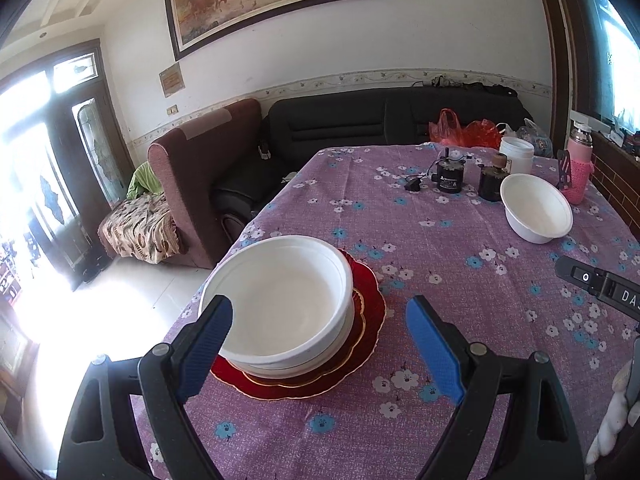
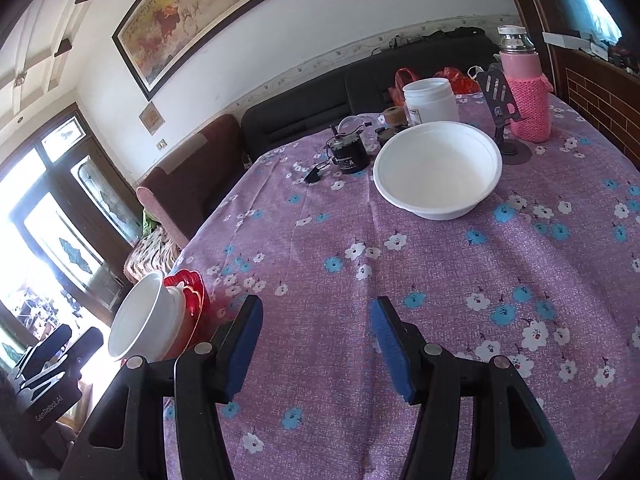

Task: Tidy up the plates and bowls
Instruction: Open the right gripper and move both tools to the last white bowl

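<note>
A white bowl (image 1: 280, 300) sits nested in another white dish on a red plate (image 1: 360, 344) with a gold rim, near the table's left edge. My left gripper (image 1: 320, 320) is open and empty, its fingers either side of the stack, just in front of it. A second white bowl (image 1: 536, 212) stands alone farther right; it also shows in the right wrist view (image 2: 436, 168). My right gripper (image 2: 316, 320) is open and empty over bare tablecloth, well short of that bowl. The stack shows at the left of the right wrist view (image 2: 148, 316).
The table has a purple flowered cloth (image 2: 400, 280). At its far end stand two small black motors (image 1: 450, 176), a white jar (image 2: 430, 100), a pink knitted bottle (image 2: 526, 84) and a black phone stand (image 2: 500, 96). Sofas lie beyond the table.
</note>
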The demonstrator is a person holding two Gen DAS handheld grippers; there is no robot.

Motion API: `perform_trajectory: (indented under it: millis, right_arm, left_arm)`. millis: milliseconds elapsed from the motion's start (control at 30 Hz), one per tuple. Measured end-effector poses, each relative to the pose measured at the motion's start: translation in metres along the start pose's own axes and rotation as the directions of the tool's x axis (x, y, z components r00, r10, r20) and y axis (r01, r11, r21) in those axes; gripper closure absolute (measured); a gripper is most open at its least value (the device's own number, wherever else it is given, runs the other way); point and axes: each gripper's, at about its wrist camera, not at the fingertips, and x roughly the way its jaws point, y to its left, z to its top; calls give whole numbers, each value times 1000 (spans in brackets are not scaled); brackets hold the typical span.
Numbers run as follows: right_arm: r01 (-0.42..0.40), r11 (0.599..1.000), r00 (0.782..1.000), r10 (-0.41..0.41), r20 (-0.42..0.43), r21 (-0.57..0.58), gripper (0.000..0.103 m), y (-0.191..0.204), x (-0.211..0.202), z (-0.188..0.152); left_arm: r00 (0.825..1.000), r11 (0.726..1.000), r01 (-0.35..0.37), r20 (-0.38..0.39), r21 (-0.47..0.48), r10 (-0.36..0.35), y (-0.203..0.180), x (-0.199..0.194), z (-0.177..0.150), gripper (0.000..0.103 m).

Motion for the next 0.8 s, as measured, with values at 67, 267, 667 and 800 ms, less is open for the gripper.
perform_trajectory:
  millis: [67, 267, 667, 800]
  right_arm:
    - [10, 1000, 1000, -10, 5, 15, 41, -6, -1, 1]
    - [61, 997, 997, -63, 35, 36, 42, -27, -17, 15]
    - [256, 966, 945, -243, 219, -30, 29, -30, -135, 189]
    - [277, 959, 929, -250, 272, -65, 18, -24, -139, 198]
  left_arm:
    - [1000, 1000, 5, 3, 21, -5, -8, -1, 2, 14]
    - [999, 994, 41, 30, 100, -45, -42, -7, 14, 14]
    - [940, 958, 260, 195, 122, -280, -82, -48, 135, 3]
    - [938, 950, 288, 164, 122, -306, -99, -27, 145, 2]
